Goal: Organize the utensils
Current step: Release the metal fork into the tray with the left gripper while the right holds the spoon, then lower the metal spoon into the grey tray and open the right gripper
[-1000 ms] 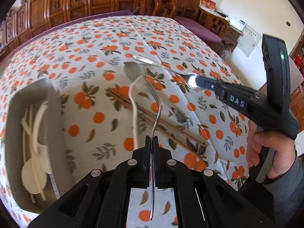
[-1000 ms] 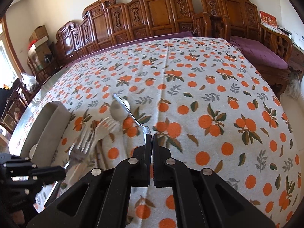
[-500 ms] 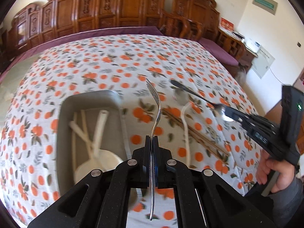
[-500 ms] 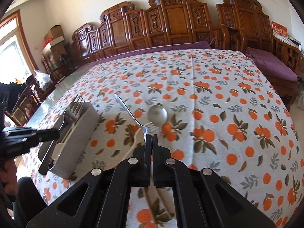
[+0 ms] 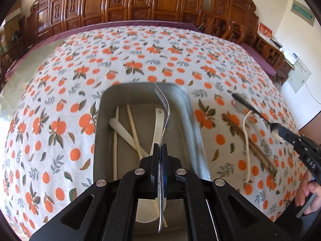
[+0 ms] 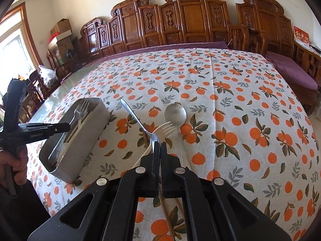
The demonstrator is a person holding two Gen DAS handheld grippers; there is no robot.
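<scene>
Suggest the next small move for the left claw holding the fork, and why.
Probably lower and open. The left claw holds the fork over the tray, tines toward its far end, above the white utensils already inside.

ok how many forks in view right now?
2. A silver metal fork clamped in the left gripper above the grey metal tray; a white plastic fork lying on the orange-print tablecloth. Others may be hidden in the tray.
</scene>
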